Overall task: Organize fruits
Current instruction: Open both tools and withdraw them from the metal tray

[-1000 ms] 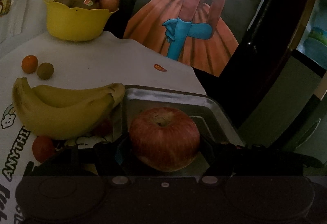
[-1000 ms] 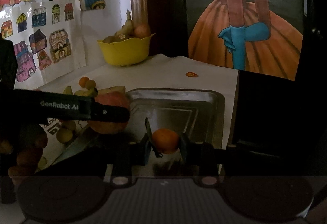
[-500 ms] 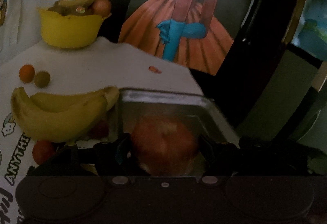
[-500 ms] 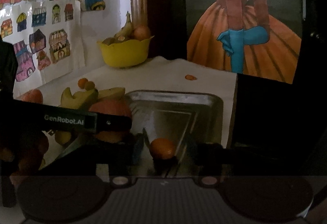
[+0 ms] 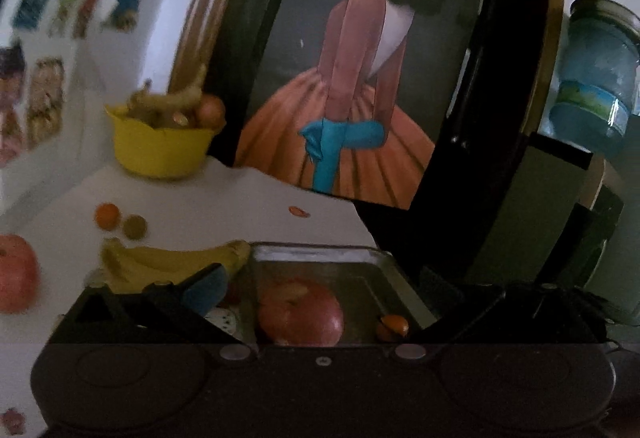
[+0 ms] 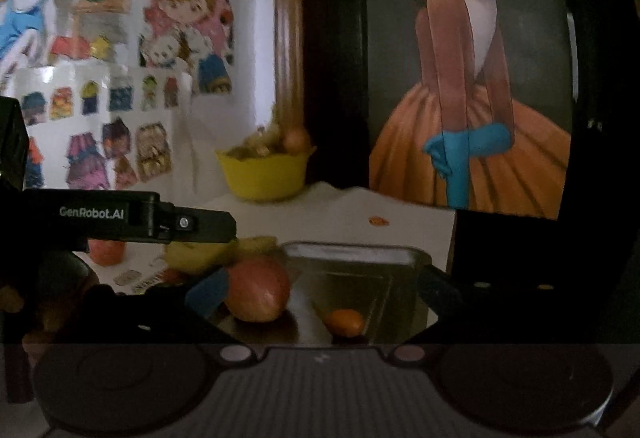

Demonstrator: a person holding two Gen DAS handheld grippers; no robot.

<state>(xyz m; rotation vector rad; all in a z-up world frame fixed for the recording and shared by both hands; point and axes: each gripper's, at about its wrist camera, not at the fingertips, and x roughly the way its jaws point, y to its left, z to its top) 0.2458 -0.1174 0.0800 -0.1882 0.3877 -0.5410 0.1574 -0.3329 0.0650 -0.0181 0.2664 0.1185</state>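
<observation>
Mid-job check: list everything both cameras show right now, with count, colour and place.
Tray: one, metal, front of table.
Apple: one, red, in tray.
Small orange: one, orange, in tray, right of apple.
Bananas: one bunch, yellow, left of tray.
Second apple: one, red, table's far left.
Small round fruits: two, orange and greenish, behind bananas.
Bowl: one, yellow, holding fruit, back of table.
Painting: one, woman in orange skirt, behind table.
Left gripper: open, over tray.
Right gripper: open, over tray.
</observation>
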